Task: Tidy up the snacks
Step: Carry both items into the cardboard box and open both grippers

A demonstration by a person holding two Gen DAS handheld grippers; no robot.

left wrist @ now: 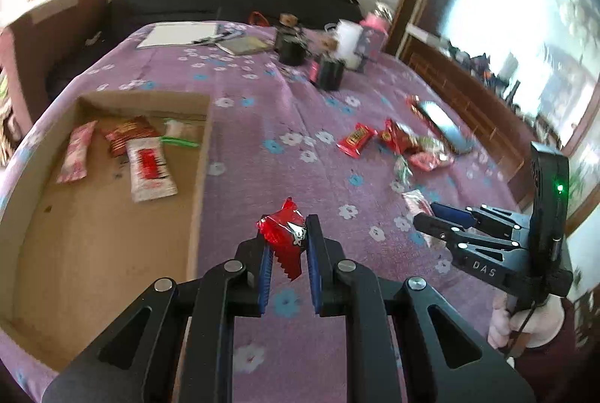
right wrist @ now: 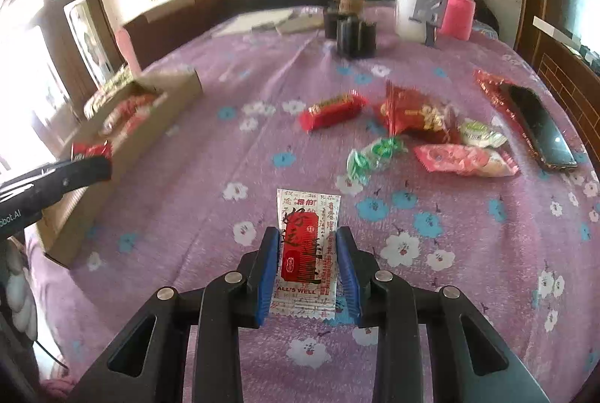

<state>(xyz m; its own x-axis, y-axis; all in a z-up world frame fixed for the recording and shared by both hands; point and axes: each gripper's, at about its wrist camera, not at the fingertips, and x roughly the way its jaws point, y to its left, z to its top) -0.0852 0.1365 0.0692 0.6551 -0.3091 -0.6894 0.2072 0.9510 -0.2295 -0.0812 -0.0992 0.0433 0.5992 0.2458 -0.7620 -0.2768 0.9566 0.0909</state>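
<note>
Left wrist view: left hand-held gripper [left wrist: 287, 245] pinching a small red foil snack [left wrist: 282, 230] between its blue pads, clear of the purple flowered cloth [left wrist: 262, 125], just right of the cardboard box [left wrist: 202, 155]. The snack sits skewed; its long axis runs from a twisted end pointing up and away to a serrated end hanging down toward the camera. To do this step well, I judge: carry it left over the box wall, lower inside beside the packets already lying there, and only then let go, so the light wrapper does not catch on the rim. Right hand-held gripper [left wrist: 431, 215] shows at the right edge, low over the cloth. Right wrist view: right hand-held gripper [right wrist: 309, 264] closed on the long edges of a white-and-red sachet [right wrist: 305, 253], whose long axis points straight away along the fingers, printed face up. Whether it is lifted off the cloth I cannot tell. Loose snacks [right wrist: 412, 125] lie beyond, well apart from the box [right wrist: 123, 155].
</note>
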